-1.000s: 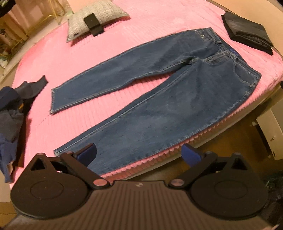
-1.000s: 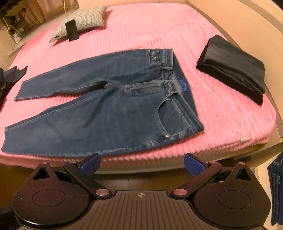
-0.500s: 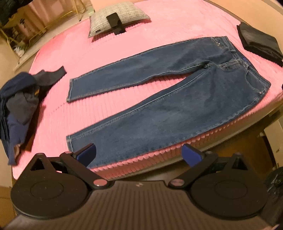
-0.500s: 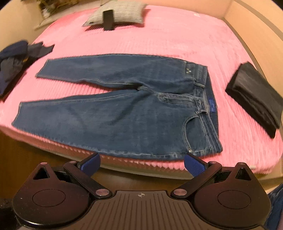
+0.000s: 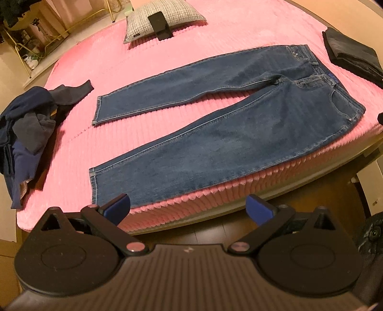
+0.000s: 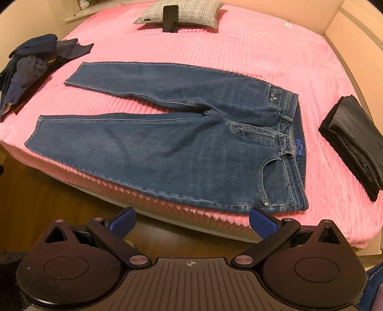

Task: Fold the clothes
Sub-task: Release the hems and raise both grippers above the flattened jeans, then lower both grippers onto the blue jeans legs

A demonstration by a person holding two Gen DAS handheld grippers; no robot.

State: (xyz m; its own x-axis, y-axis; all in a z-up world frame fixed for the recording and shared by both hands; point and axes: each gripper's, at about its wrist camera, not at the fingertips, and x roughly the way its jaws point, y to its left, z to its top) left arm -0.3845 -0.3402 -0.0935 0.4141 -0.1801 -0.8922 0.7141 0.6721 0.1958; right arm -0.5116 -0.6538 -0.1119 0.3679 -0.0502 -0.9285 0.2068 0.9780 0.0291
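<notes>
Matt denim jeans [image 5: 239,124] on ribbed plush bedcover [image 5: 215,36].

Pink ribbed bed [image 6: 251,55], grey pillow [image 6: 189,10], dark wooden floor [image 6: 40,198], beige walls.

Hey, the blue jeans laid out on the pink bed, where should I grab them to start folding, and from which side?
Probably pinch the jeans along the near leg's outer edge: the left gripper at the hem corner, the right gripper at the waistband corner. Come from the bed's near edge. That leg lies flat along the edge, right in front of both open grippers, ready to lift over the far leg.
</notes>
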